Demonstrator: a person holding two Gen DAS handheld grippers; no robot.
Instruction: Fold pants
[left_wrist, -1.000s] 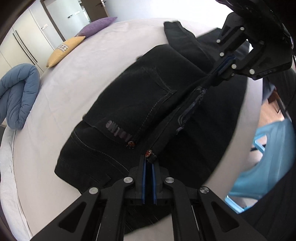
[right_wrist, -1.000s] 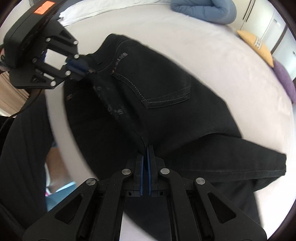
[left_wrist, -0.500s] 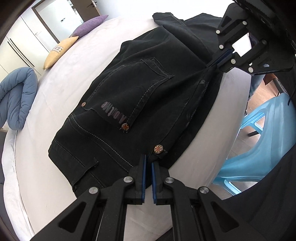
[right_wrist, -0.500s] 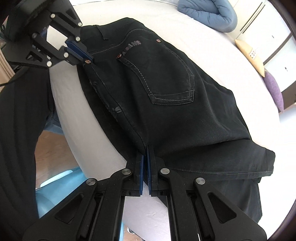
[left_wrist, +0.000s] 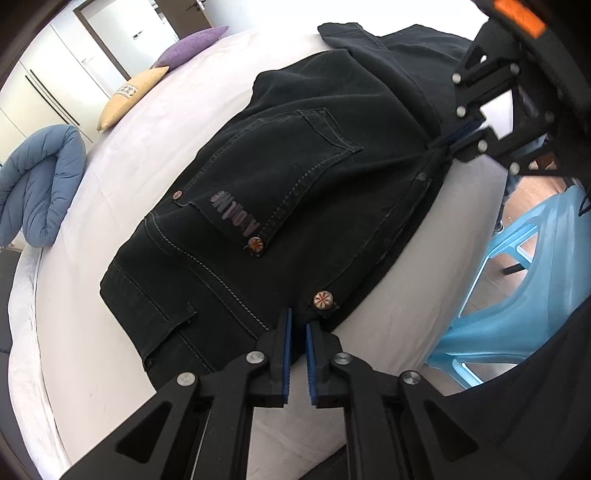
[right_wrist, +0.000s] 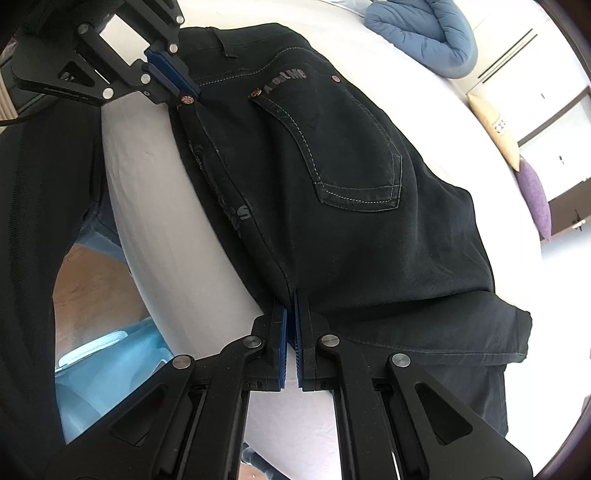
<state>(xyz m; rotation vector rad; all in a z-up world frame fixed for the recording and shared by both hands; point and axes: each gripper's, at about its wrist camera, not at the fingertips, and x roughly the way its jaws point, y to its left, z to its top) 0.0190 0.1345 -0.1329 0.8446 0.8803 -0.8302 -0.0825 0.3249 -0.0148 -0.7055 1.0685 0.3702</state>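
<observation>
Black jeans (left_wrist: 288, 177) lie folded lengthwise on the white bed, back pocket up; they also show in the right wrist view (right_wrist: 332, 177). My left gripper (left_wrist: 297, 325) is at the waistband beside a copper button (left_wrist: 323, 298); its jaws stand slightly apart and the cloth lies just ahead of them. It also shows in the right wrist view (right_wrist: 184, 86). My right gripper (right_wrist: 290, 306) pinches the jeans' near edge at the crotch seam, jaws nearly closed on cloth. It also shows in the left wrist view (left_wrist: 448, 138).
A white bed (left_wrist: 110, 177) holds a blue rolled duvet (left_wrist: 37, 184), a yellow cushion (left_wrist: 129, 96) and a purple cushion (left_wrist: 188, 46) at the far side. A light blue plastic chair (left_wrist: 517, 295) stands off the bed's near edge over wooden floor.
The jeans were lowered from the air onto the bed and now lie flat. My left jaws have parted slightly at the waistband. The right gripper stays pinched on the seam.
</observation>
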